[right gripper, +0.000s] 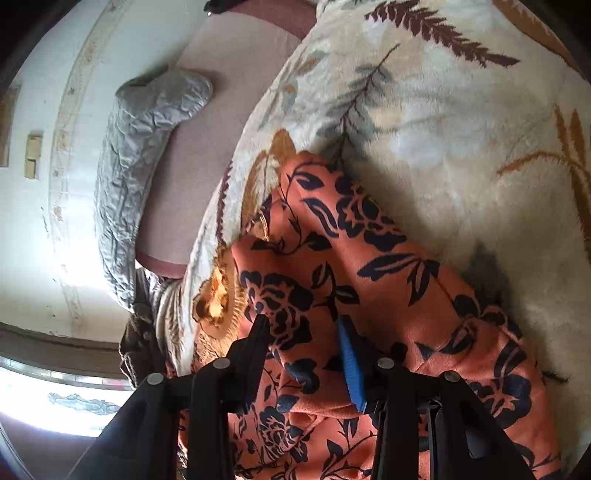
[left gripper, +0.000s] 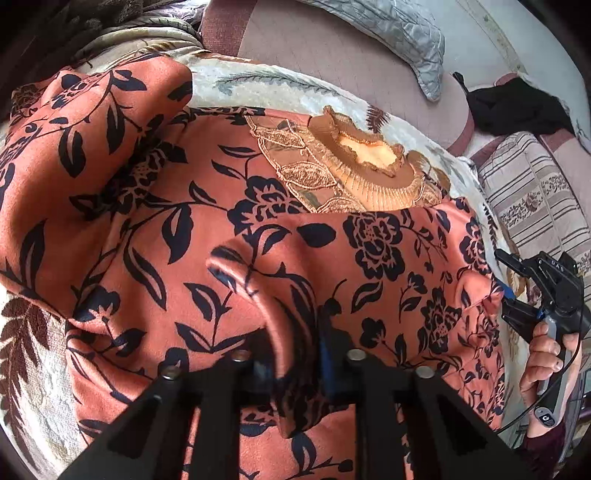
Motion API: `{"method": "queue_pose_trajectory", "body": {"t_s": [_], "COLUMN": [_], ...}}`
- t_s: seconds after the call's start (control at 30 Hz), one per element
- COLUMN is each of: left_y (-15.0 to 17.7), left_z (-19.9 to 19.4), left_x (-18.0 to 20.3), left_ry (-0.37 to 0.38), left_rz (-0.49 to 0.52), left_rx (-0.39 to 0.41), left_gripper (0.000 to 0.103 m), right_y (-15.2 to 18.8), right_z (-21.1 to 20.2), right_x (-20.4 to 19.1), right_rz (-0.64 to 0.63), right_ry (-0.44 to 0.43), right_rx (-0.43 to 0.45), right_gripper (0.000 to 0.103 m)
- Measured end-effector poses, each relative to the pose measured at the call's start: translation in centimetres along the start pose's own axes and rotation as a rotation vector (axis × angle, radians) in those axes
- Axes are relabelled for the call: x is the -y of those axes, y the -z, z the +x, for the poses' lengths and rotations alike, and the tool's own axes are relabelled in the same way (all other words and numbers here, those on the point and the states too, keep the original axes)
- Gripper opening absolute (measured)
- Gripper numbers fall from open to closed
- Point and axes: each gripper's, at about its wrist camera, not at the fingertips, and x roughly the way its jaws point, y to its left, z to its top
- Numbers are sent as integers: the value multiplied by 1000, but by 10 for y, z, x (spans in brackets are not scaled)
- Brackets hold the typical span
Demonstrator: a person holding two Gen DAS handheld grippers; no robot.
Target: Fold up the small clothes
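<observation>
A salmon-orange garment (left gripper: 207,229) with a dark floral print and a tan lace collar (left gripper: 362,162) lies on a cream leaf-patterned blanket (left gripper: 280,88). My left gripper (left gripper: 295,354) is shut on a raised fold of the garment near its lower edge. My right gripper (left gripper: 517,291) shows at the right of the left wrist view, closed on the garment's edge. In the right wrist view the right gripper (right gripper: 306,332) has garment cloth (right gripper: 332,258) bunched between its black finger and its blue-padded finger (right gripper: 352,365). The collar (right gripper: 218,295) shows to its left.
A grey quilted pillow (left gripper: 399,33) lies on a mauve bed sheet (left gripper: 332,55) behind the blanket. A black cloth (left gripper: 517,107) and a striped cushion (left gripper: 535,199) sit at the right. The wall (right gripper: 55,184) and a bright window (right gripper: 55,398) are at the left of the right wrist view.
</observation>
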Motion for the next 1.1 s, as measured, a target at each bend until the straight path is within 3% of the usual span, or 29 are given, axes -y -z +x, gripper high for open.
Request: {"method": "queue_pose_trajectory", "body": {"t_s": [0.13,0.27,0.4,0.5,0.57,0.6,0.63,0.7,0.73,0.8,0.87,1.0,1.1], "left_y": [-7,-13,-16,-15,-15,-14,-13,-14,-12,-14,-14,-17,-23], "left_z": [-28,-60,-54,-36,-28,-26,-27,-40,-50,-73,-99,-142,-142], "left_x": [5,9,0,-7,-12,-13,-15,-23,-27,-38,-53,-106,-157], "left_ry": [-8,-156,-304,-365,-375,-369,-359,-309,-277,-238,-239,-255,-227], "left_rz": [14,76,106,122,128,133,135,102,82,39,-10,-193,-392], "left_rx": [169,320,288,194,143,129,120,134,151,218,327,487,480], "left_gripper": [11,11,11,11,11,11,14,16,19,38,65,76,78], "right_y": [-7,-7,-4,1,4,6,8,13,14,16,17,21,23], "right_z": [-22,-25,-18,-2,14,24,36,42,41,33,26,17,16], "right_x": [-3,-5,-18,-27,-28,-26,-24,-24,-27,-34,-39,-47,-47], "right_rz": [-13,-14,-73,-105,-107,-110,-111,-127,-139,-157,-172,-205,-207], "right_ry": [-12,-26,-55,-52,-33,-6,37,56,62,43,16,16,11], "right_rx": [94,106,94,43,-18,-60,-112,-117,-111,-83,-51,-12,-14], "right_gripper": [41,41,41,41,43,58,63,63,63,63,63,63,63]}}
